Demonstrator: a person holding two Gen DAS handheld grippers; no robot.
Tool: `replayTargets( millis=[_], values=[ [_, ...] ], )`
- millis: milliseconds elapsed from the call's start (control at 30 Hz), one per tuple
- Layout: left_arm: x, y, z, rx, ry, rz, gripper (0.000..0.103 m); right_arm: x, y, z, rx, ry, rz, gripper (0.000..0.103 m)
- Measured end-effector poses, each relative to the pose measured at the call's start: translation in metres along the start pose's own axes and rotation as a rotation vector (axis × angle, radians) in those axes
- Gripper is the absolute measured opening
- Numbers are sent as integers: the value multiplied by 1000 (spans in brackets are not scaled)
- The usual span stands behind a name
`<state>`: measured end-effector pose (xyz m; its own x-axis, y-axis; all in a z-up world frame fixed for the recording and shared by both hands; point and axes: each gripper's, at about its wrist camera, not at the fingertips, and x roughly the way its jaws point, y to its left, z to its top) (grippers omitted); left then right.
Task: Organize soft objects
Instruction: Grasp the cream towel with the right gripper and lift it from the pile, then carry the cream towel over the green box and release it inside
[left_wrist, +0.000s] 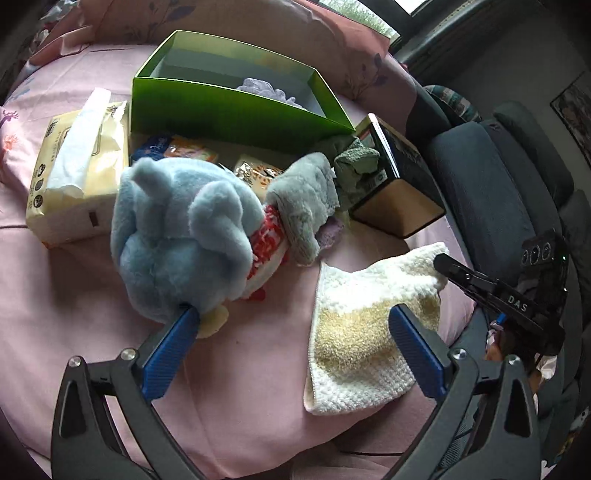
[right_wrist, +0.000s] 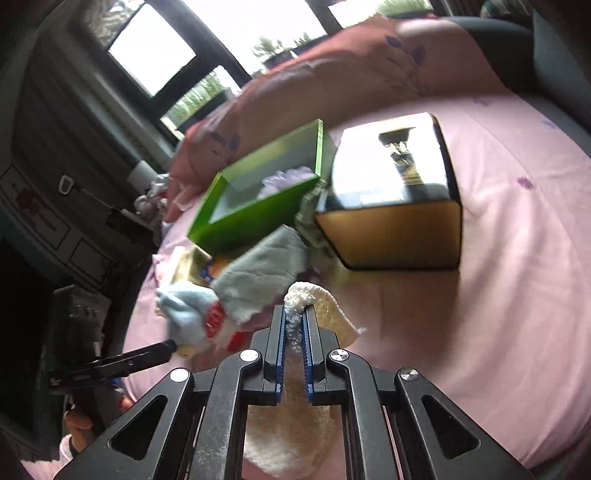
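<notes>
While the right gripper (right_wrist: 295, 317) pinches the limp, light towel (left_wrist: 369, 332) by its far corner, the left gripper (left_wrist: 291, 332) gapes empty near the plush (left_wrist: 177, 236).

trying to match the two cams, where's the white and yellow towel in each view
Left wrist: white and yellow towel lies lower right on the pink bedsheet.
Right wrist: bottom centre, pinched in the right gripper.
Shared landmark: green box beyond it.

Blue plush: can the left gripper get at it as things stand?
Probably yes. The left gripper is open, one finger already against the blue plush, and nothing lies between them.
</notes>
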<state>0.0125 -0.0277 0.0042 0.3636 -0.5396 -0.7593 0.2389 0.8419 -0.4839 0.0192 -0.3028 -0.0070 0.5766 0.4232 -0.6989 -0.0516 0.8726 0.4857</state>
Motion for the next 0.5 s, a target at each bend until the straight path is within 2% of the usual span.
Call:
replayTargets(
  millis=[33, 67, 100, 167, 267, 367, 433, 467, 500],
  values=[
    [4, -7, -3, 25, 12, -4, 102, 5, -7, -2, 15, 17, -15, 19],
    [8, -15, -6, 50, 27, -12, 102, 7, -13, -4, 33, 31, -25, 36],
    [14, -20, -9, 73, 46, -19, 102, 7, -18, -8, 49, 36, -27, 60],
    [26, -32, -20, 128, 78, -7, 102, 6, -22, -13, 64, 43, 15, 74],
    [45, -46, -33, 208, 116, 44, 102, 5, -29, -24, 78, 58, 57, 74],
    [59, -50, -40, 226, 138, 24, 100, 12, -27, -35, 93, 105, 128, 74],
    [64, -51, -43, 242, 127, 28, 86, 16, -23, -40, 91, 119, 166, 74],
    [67, -52, -43, 244, 132, 25, 68, 17, -20, -42, 83, 117, 180, 74],
    [69, -52, -43, 247, 135, 22, 57, 17, -16, -43, 74, 118, 181, 74]
  ],
)
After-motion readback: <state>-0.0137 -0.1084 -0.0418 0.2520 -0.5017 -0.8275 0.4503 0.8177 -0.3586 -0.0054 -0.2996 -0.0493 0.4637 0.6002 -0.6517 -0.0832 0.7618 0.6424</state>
